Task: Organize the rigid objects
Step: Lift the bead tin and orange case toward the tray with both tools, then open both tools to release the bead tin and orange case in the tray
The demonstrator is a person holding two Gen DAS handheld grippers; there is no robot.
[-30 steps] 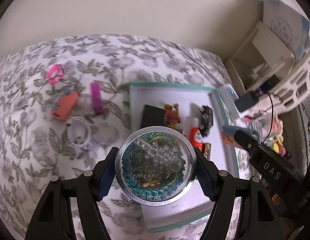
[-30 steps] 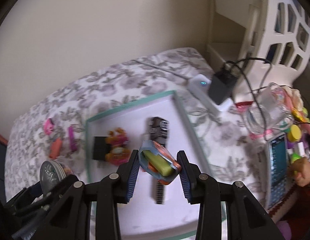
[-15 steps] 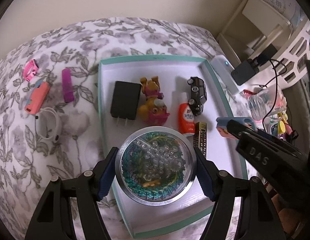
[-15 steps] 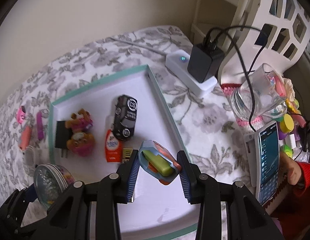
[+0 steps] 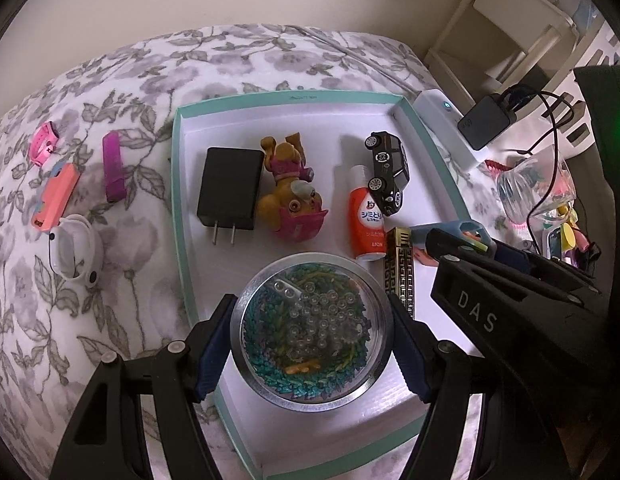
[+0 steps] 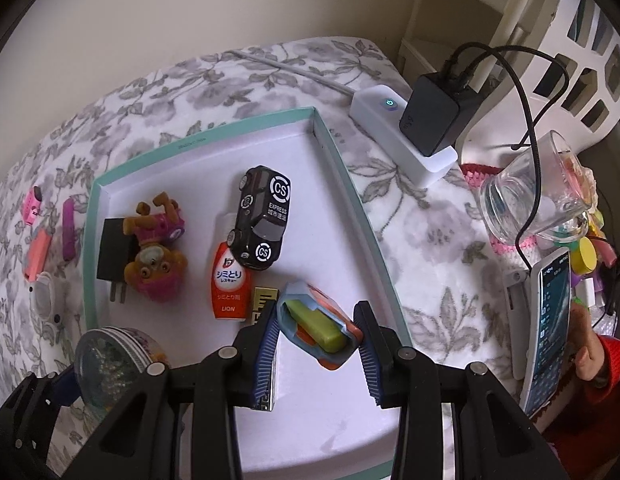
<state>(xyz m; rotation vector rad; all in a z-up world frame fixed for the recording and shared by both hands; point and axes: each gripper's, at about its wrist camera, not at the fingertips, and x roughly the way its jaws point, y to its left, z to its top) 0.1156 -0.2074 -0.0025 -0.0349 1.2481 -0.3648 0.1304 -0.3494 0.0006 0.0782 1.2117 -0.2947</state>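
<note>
Left tool (image 5: 311, 336) pinches a bead tin (image 5: 313, 330) over the tray (image 5: 182, 216) at 6 o'clock. Right tool (image 6: 317, 330) pinches a blue case (image 6: 315, 326) above the tray's 4 o'clock corner.

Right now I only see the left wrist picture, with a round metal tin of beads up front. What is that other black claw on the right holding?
Observer: The right gripper is shut on a blue and orange plastic toy with a yellow-green block inside, held over the white teal-edged tray.
Operator: Does the little black toy car have any writing on it?
Observer: Yes, the black toy car carries white CS rings and the word EXPRESS.
Operator: Is anybody nearby?
Observer: A red sleeve shows at the right edge, beside an upright smartphone with a lit screen.
</note>
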